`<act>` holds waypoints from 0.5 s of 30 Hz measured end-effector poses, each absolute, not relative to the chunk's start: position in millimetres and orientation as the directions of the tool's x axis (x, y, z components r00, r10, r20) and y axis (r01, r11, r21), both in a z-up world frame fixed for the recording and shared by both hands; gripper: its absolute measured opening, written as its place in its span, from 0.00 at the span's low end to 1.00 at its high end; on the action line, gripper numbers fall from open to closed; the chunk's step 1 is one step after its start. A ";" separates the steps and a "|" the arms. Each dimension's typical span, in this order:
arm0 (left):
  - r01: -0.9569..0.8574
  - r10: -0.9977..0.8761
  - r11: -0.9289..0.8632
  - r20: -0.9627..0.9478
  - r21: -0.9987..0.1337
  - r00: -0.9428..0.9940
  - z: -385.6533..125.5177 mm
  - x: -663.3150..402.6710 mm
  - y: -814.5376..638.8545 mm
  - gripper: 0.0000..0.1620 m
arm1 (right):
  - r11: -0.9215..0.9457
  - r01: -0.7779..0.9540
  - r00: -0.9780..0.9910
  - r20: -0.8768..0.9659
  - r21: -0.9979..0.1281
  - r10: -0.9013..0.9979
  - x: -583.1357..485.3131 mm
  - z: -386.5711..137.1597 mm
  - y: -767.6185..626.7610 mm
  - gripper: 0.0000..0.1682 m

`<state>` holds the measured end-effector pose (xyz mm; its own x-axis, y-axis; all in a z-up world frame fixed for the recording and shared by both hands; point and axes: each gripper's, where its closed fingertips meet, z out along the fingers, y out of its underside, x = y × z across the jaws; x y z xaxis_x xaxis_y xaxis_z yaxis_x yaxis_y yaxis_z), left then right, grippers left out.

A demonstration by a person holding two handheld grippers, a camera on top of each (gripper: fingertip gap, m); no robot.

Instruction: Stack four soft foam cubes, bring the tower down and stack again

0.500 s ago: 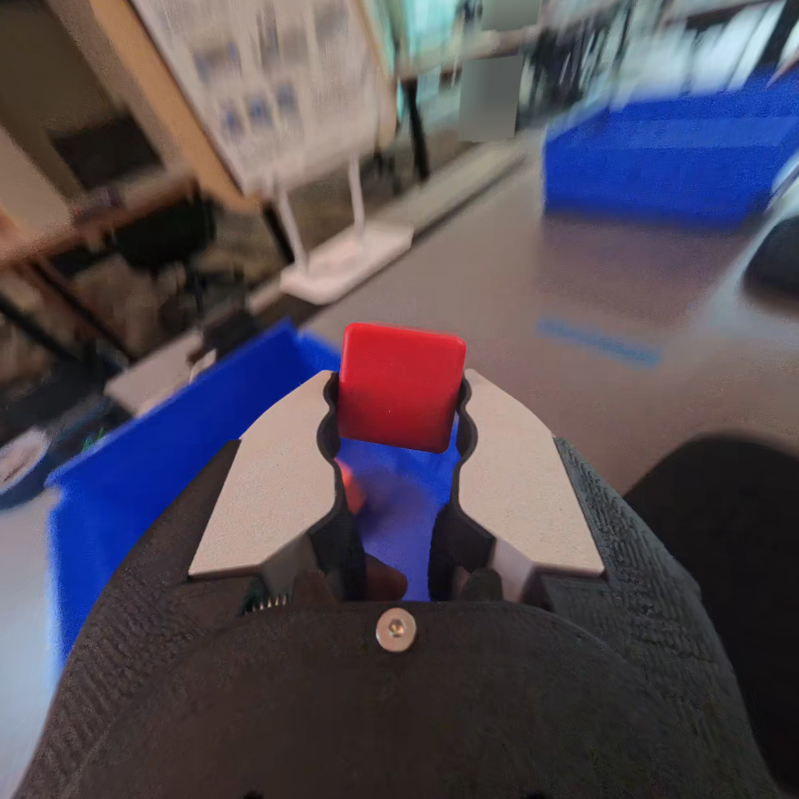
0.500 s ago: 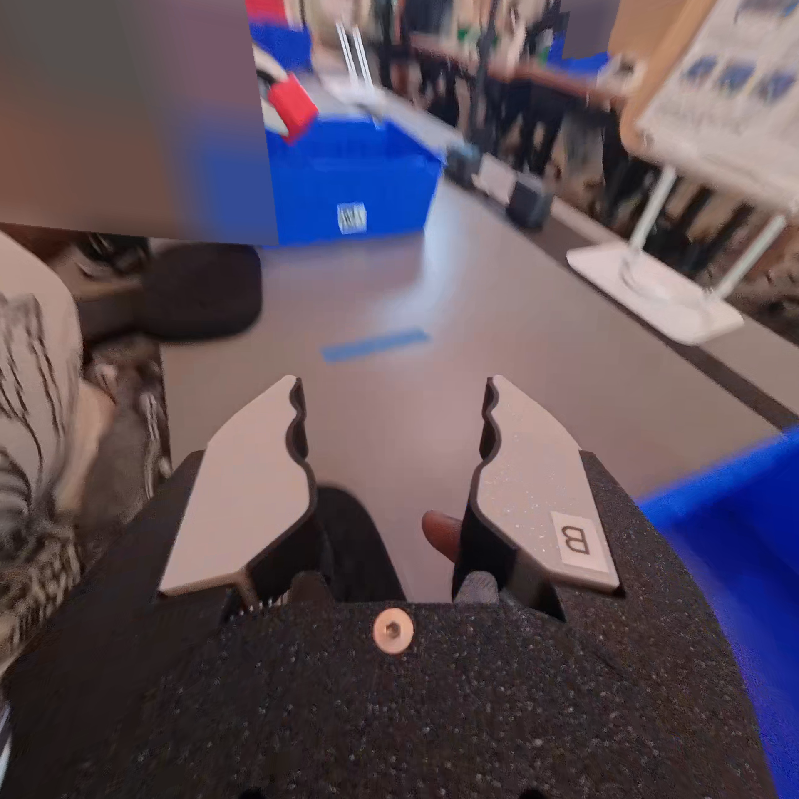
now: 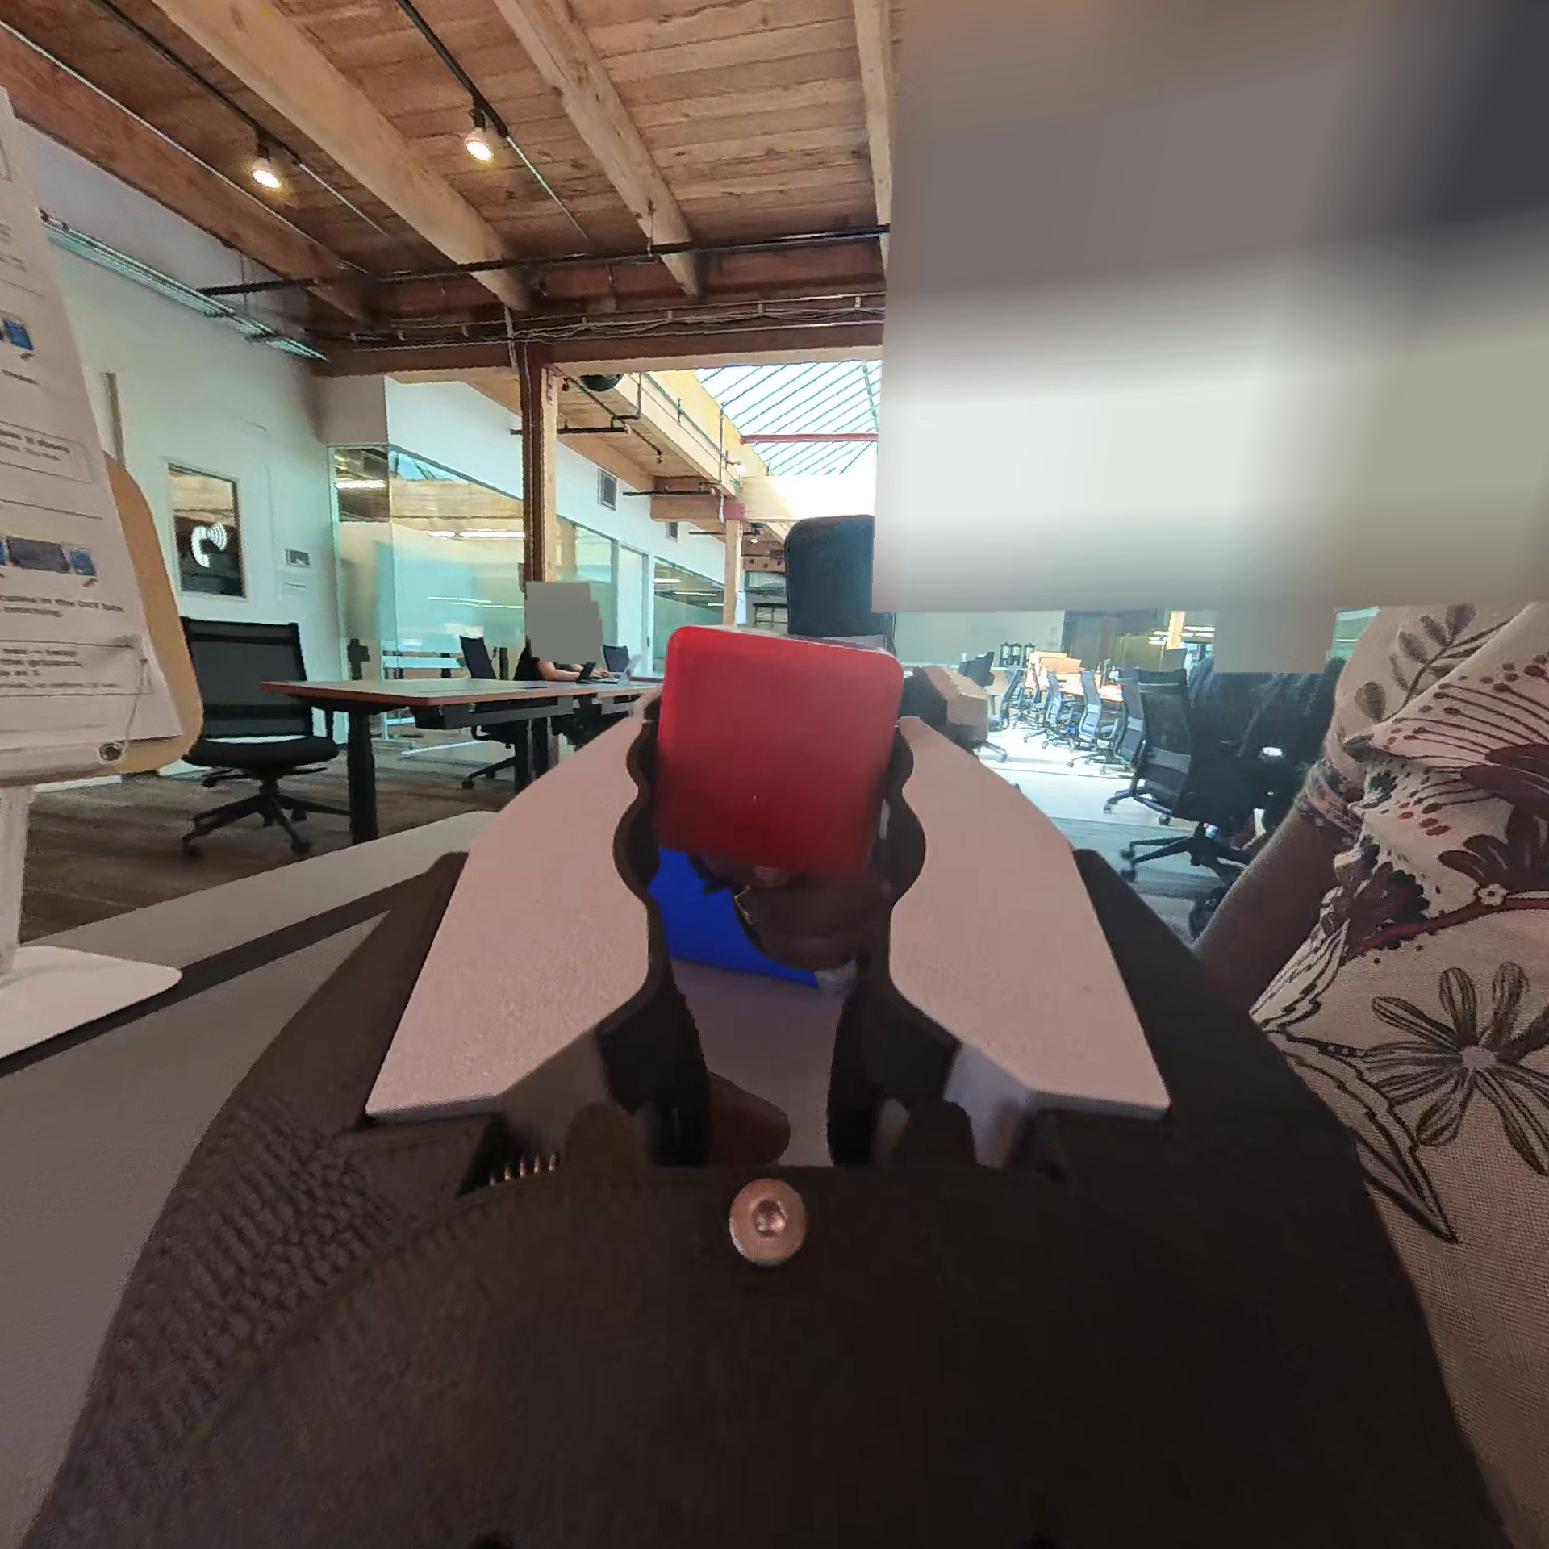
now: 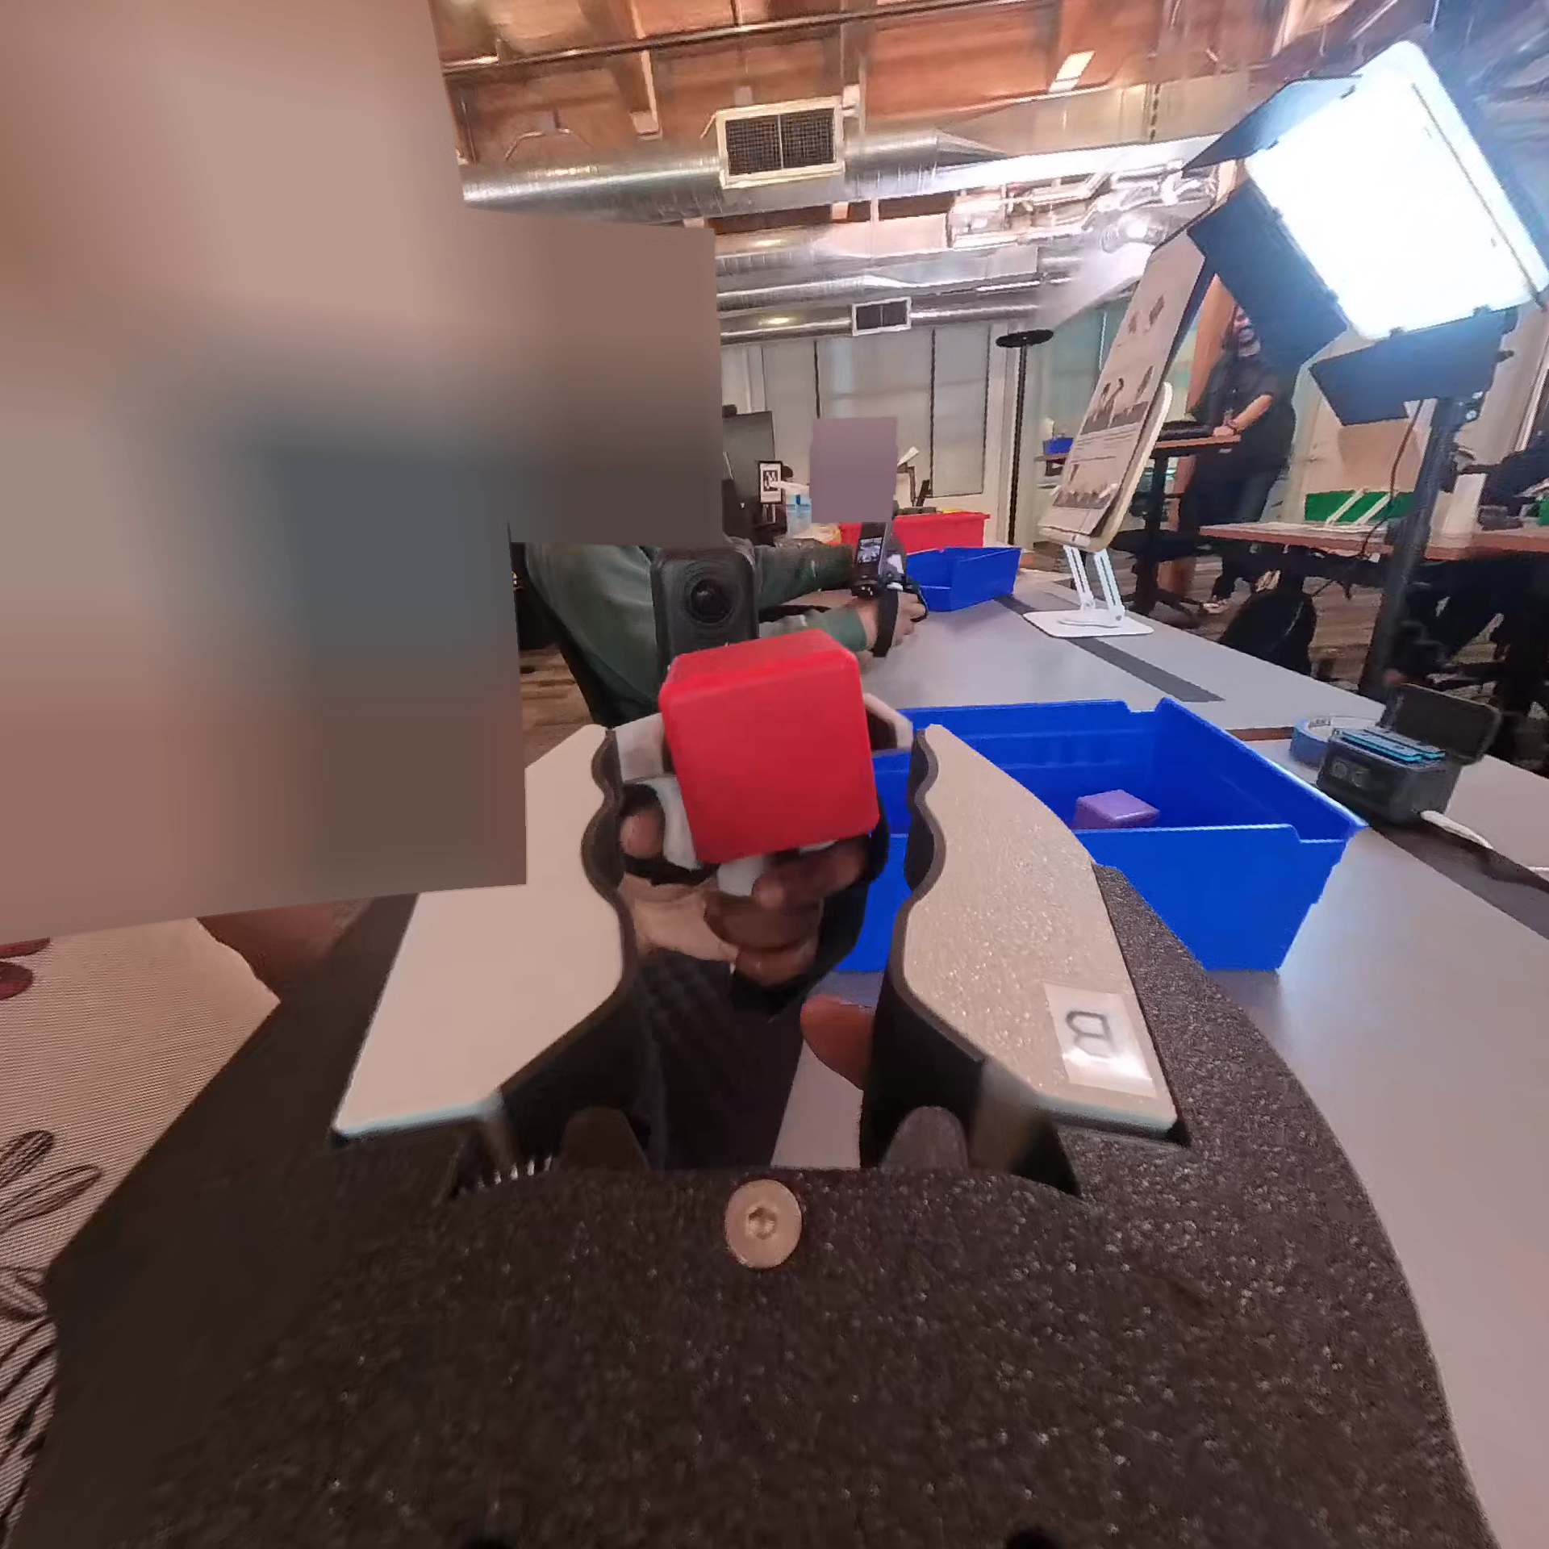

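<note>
Left tongs [image 3: 767, 758] clamp a red foam cube [image 3: 771, 746] at their tips, held raised above the counter [image 4: 1383, 1048], apparently for transfer to a stacking spot. Right tongs [image 4: 754, 792] stand wide and empty, facing the cube, likely ready to assist. A blue bin [image 4: 1240, 872] beyond their right finger holds a purple cube [image 4: 1115, 810].
</note>
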<state>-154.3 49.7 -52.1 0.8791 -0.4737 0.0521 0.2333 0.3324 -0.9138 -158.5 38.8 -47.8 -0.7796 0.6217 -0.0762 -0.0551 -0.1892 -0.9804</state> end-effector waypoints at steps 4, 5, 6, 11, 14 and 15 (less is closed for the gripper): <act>0.240 -0.497 0.320 0.053 -0.917 0.866 -56.0 -151.9 51.1 0.32 | -0.214 -0.049 -0.796 -0.091 -0.976 0.598 -157.7 -50.2 39.1 0.30; 0.238 -0.502 0.314 0.052 -0.919 0.863 -57.0 -150.9 51.3 0.32 | -0.216 -0.047 -0.800 -0.092 -0.975 0.592 -157.1 -50.9 39.6 0.29; 0.239 -0.505 0.311 0.053 -0.920 0.862 -57.9 -150.4 51.6 0.32 | -0.217 -0.046 -0.804 -0.093 -0.975 0.587 -156.6 -51.5 40.0 0.28; 0.227 -0.524 0.249 0.066 -0.941 0.849 -67.5 -145.0 53.5 0.32 | -0.167 -0.070 -0.810 -0.042 -0.983 0.585 -153.1 -56.9 41.7 0.27; 0.077 -0.401 0.098 0.031 -0.992 0.915 -86.0 -159.9 55.9 0.41 | -0.024 -0.021 -0.794 0.002 -0.999 0.608 -155.6 -67.4 52.5 0.28; 0.006 -0.337 0.040 -0.008 -0.999 0.941 -92.8 -169.2 52.7 0.47 | 0.053 0.022 -0.781 0.016 -0.998 0.624 -158.3 -74.3 60.1 0.28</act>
<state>-169.2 52.7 -92.8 0.9415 -0.3370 -0.0078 0.0059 0.0397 -0.9992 -158.3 60.1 -74.3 -0.7814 0.6238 0.0157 0.0222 0.0530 -0.9983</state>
